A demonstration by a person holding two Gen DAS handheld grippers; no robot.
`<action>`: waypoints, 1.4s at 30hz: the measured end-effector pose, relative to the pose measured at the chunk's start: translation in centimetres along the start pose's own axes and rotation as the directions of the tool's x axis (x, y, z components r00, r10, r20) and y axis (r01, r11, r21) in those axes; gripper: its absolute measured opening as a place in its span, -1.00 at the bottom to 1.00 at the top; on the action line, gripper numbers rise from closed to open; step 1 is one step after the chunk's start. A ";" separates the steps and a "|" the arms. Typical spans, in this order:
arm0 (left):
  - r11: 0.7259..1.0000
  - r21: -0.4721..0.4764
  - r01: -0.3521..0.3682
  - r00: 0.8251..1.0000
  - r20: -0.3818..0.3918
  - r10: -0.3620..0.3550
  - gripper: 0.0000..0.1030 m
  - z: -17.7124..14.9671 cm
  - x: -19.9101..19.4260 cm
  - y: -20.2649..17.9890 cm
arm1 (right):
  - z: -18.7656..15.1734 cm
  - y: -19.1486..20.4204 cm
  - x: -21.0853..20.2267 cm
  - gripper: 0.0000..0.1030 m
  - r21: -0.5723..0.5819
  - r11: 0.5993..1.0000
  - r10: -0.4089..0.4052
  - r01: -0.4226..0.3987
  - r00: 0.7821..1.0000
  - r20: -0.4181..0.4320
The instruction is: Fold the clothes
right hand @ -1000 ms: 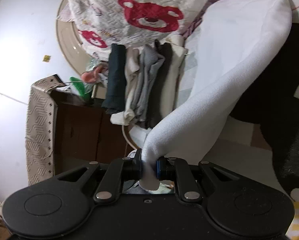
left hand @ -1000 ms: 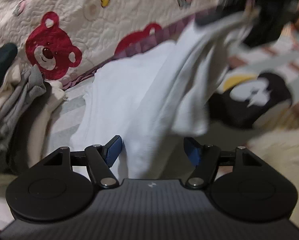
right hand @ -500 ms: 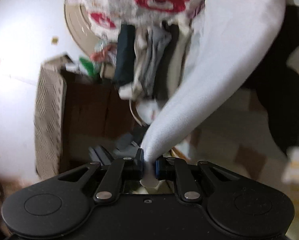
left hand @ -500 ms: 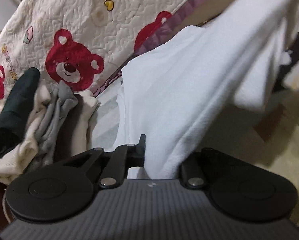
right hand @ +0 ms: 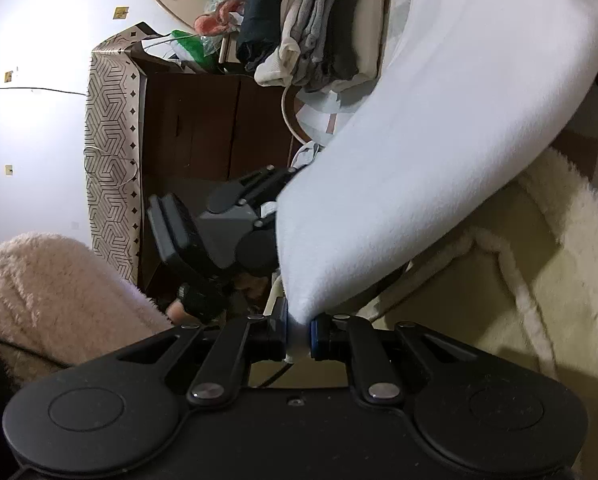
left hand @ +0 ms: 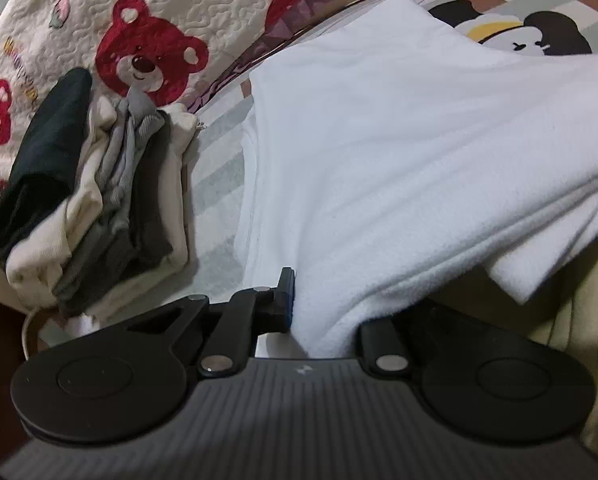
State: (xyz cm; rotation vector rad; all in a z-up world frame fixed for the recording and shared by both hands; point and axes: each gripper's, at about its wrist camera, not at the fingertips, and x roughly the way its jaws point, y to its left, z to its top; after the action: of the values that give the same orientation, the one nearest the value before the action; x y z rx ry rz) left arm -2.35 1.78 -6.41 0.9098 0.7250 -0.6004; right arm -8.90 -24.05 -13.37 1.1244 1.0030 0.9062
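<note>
A white garment (left hand: 399,152) lies spread over the bed and runs down to both grippers. My left gripper (left hand: 305,308) is shut on a thick fold at the garment's near edge; only its left finger (left hand: 287,296) shows, since cloth covers the other. My right gripper (right hand: 298,336) is shut on a corner of the white garment (right hand: 439,140), which rises from it in a taut sweep. The left gripper (right hand: 235,216) also shows in the right wrist view, at the cloth's left edge.
A stack of folded clothes (left hand: 99,200) (right hand: 315,20) sits left of the garment, beside a red-bear quilt (left hand: 159,40). A cream fluffy blanket (right hand: 559,260) lies right. A brown cabinet (right hand: 203,128), a patterned bag (right hand: 111,152) and a person's fluffy pink sleeve (right hand: 51,288) are off the bed.
My left gripper was open one second ago and has shut on the garment's near edge. My right gripper, still holding its corner, has swung away from the bed toward the left gripper.
</note>
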 end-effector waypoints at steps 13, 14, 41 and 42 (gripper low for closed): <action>0.974 0.221 -0.045 0.994 0.105 0.022 -0.77 14.0 5.3 2.3 | 7.2 1.7 -8.4 -0.75 -0.123 0.951 -0.234 0.284 0.920 0.315; 0.967 0.251 -0.047 0.993 0.118 0.018 -0.77 15.1 6.1 2.1 | 8.4 1.4 -9.7 -0.74 -0.100 0.951 -0.244 0.294 0.907 0.342; 0.991 0.129 0.029 0.999 -0.021 -0.026 -0.34 24.9 23.2 0.9 | 20.8 -10.8 -16.1 -0.67 0.188 0.910 -0.415 0.370 0.812 0.411; 0.995 0.092 0.036 0.999 -0.020 -0.034 -0.36 24.9 23.3 1.3 | 20.5 -10.8 -16.1 -0.61 0.186 0.914 -0.405 0.360 0.807 0.429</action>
State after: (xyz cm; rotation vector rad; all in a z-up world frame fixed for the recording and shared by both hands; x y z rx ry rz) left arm 20.36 -22.64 -13.45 0.9910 0.7357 -0.6619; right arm 6.60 -47.10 -18.51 1.0931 0.8353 0.2413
